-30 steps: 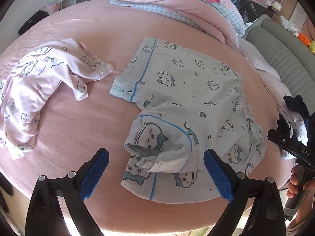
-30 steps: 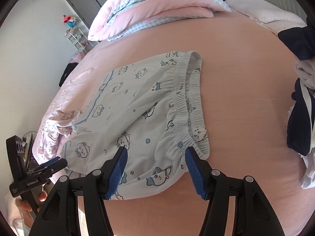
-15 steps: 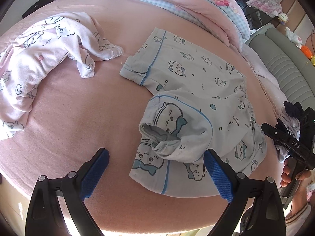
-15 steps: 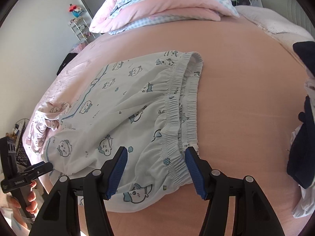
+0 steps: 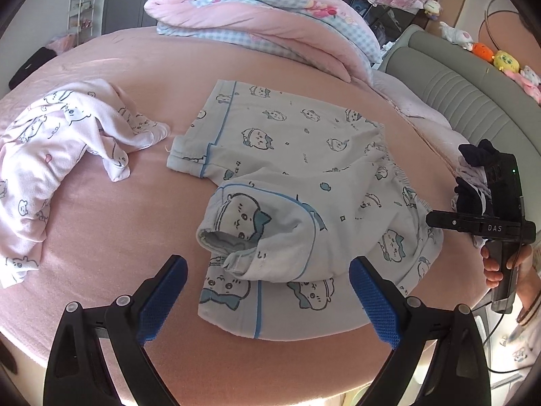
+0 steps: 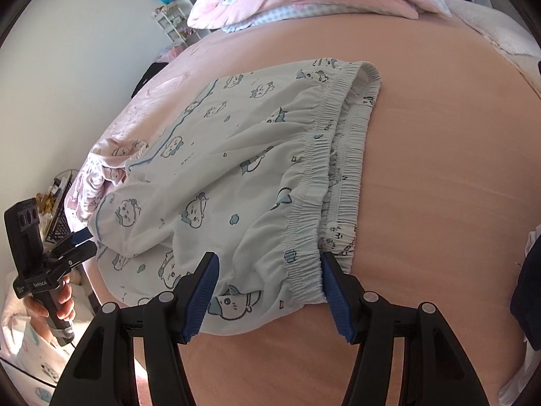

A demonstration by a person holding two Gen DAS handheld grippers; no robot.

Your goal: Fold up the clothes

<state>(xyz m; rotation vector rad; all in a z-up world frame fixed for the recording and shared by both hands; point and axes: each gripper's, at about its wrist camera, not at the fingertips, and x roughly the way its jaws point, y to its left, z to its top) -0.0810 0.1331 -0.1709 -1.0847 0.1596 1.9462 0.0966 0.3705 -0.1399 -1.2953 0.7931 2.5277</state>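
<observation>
Pink bed (image 5: 101,223) fills rm; folded quilt (image 5: 270,23) far end, grey headboard (image 5: 473,101) right, white wall (image 6: 67,67) left.

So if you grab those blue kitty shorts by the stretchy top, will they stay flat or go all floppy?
Probably floppy: the blue shorts are thin cloth, and one leg already lies crumpled over itself. The gathered waistband looks stretchy, so it would likely bunch up between the right gripper's fingers. They look light, so a push would probably wrinkle them rather than slide them across the bed.
</observation>
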